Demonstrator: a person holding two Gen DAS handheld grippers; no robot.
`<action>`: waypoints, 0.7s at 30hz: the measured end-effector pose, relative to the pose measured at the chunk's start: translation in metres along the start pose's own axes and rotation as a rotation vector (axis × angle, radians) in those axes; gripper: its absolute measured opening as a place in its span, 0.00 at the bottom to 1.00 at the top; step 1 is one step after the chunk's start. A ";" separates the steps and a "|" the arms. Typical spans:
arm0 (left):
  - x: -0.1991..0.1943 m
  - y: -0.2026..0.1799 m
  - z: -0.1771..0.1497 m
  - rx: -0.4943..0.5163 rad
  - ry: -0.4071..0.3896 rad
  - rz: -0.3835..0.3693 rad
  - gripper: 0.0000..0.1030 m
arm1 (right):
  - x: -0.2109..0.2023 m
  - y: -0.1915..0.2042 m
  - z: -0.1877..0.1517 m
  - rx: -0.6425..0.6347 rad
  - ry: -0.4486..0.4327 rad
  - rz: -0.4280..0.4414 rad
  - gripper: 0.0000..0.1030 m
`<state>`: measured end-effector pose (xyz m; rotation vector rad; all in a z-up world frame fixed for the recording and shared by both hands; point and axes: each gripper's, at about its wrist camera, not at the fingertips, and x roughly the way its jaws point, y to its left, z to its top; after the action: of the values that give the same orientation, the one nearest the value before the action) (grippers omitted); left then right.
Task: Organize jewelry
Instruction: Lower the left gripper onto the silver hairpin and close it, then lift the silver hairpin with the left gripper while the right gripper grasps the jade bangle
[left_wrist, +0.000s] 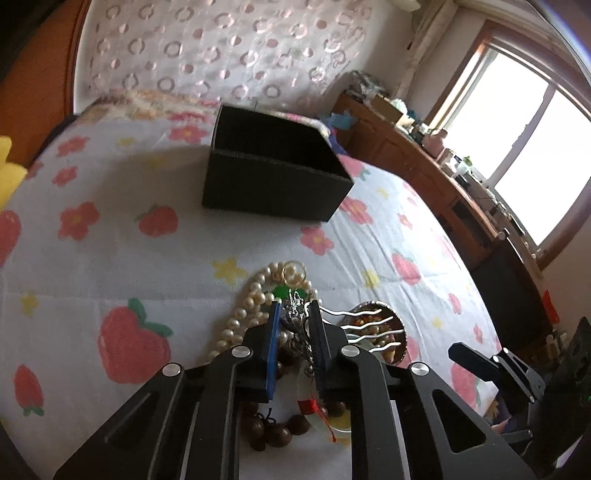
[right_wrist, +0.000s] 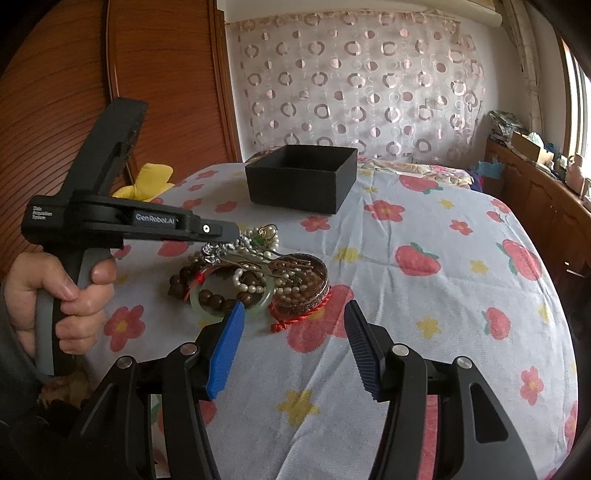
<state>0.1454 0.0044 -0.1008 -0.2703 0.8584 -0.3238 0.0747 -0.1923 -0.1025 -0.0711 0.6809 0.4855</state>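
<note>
I see my left gripper (left_wrist: 294, 314) pinching a silver ornament (left_wrist: 295, 312) at lower centre of the jewelry pile (right_wrist: 251, 273) | my right gripper (right_wrist: 293, 314) spread, empty, near the pile | black box (right_wrist: 303, 177) upper centre, apart on the floral sheet (right_wrist: 424, 332)

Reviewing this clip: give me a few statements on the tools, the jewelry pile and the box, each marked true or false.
1. The left tool is closed on a silver ornament. True.
2. The right tool grips the jade bangle. False: its jaws stand apart with nothing between them; the jade bangle lies on the bedsheet.
3. The black box sits beyond the jewelry pile. True.
4. The pearl necklace is inside the box. False: the pearl necklace lies in the pile.
</note>
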 end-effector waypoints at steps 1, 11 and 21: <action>-0.005 -0.003 0.000 0.023 -0.019 0.011 0.11 | 0.000 0.000 0.000 0.001 0.000 0.000 0.57; -0.061 -0.008 0.005 0.062 -0.173 0.018 0.08 | 0.007 0.011 0.000 -0.027 0.018 0.035 0.57; -0.093 0.017 -0.004 0.043 -0.242 0.064 0.07 | 0.027 0.032 0.012 -0.072 0.046 0.123 0.81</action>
<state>0.0879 0.0549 -0.0449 -0.2360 0.6193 -0.2439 0.0854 -0.1504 -0.1067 -0.1095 0.7155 0.6280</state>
